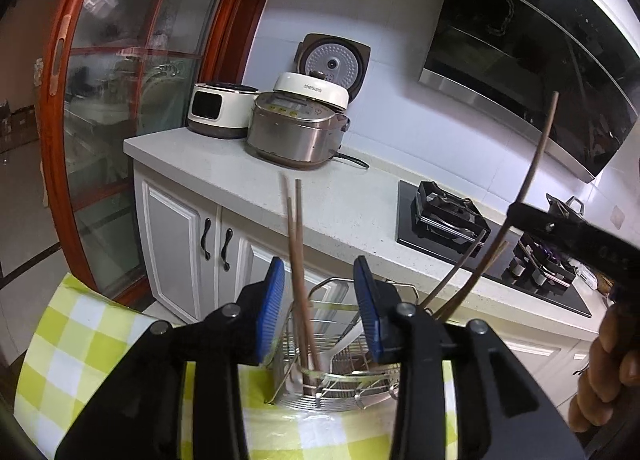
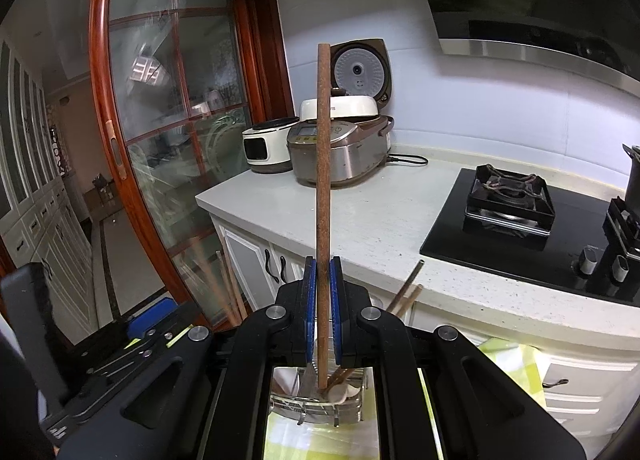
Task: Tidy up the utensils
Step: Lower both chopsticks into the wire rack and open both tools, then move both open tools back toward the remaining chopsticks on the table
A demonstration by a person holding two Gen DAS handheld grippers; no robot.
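Note:
A wire utensil holder stands on a green checked cloth. A pair of brown chopsticks stands upright in the holder, between the blue pads of my left gripper. The pads stand apart and do not press on the pair. More chopsticks lean to the right in the holder. In the right wrist view my right gripper is shut on a single upright brown chopstick. Its lower end reaches into the holder, beside a white spoon.
Behind the holder runs a pale kitchen counter with two rice cookers and a black gas hob. A red-framed glass door stands at the left. A person's hand is at the right edge.

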